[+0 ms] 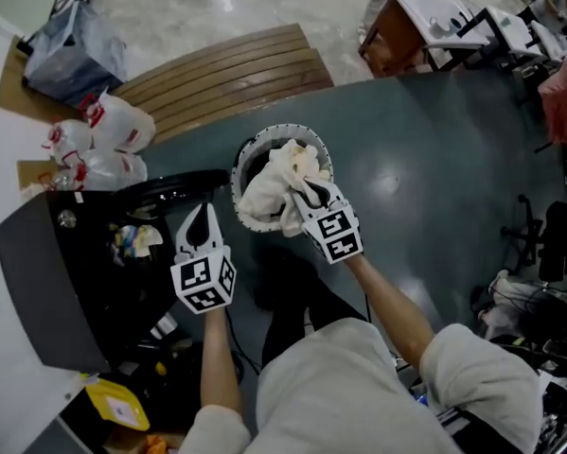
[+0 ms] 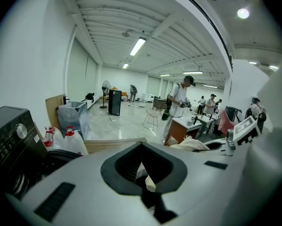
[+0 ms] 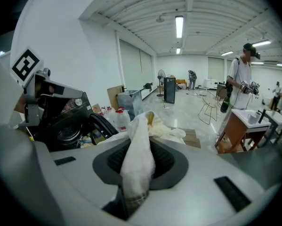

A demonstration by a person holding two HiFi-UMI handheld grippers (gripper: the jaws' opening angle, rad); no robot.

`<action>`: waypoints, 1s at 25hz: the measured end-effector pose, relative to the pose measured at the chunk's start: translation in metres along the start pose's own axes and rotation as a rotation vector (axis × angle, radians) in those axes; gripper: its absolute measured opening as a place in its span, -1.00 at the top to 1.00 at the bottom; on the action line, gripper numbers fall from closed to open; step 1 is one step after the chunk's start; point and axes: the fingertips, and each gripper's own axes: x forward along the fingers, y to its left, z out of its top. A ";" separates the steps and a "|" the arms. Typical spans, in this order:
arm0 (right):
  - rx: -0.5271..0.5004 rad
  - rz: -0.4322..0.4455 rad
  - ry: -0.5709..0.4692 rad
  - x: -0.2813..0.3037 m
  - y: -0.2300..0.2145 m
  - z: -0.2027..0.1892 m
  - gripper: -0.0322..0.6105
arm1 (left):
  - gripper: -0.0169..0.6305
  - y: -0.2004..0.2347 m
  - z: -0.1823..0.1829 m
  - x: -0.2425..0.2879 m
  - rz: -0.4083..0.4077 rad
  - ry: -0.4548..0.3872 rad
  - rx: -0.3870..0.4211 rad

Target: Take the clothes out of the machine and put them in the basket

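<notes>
Your right tongs [image 1: 306, 194] were clamped on the crumpled white cloth [image 1: 275, 183], over the round white perforated basket [image 1: 248, 149] at frame centre. Your left tongs [image 1: 203, 212] were together. Best to sink the cloth inside the rim before letting go.

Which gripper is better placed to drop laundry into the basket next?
Right: the right gripper is shut on the white cloth over the basket; the left gripper hangs beside it, by the machine.

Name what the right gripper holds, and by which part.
A white crumpled cloth, pinched by a bunched end in the right gripper; the rest lies over the round white basket.
</notes>
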 end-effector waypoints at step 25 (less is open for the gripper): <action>-0.118 0.104 -0.012 0.093 0.021 -0.044 -0.07 | 0.89 0.079 -0.061 -0.011 0.166 -0.004 -0.117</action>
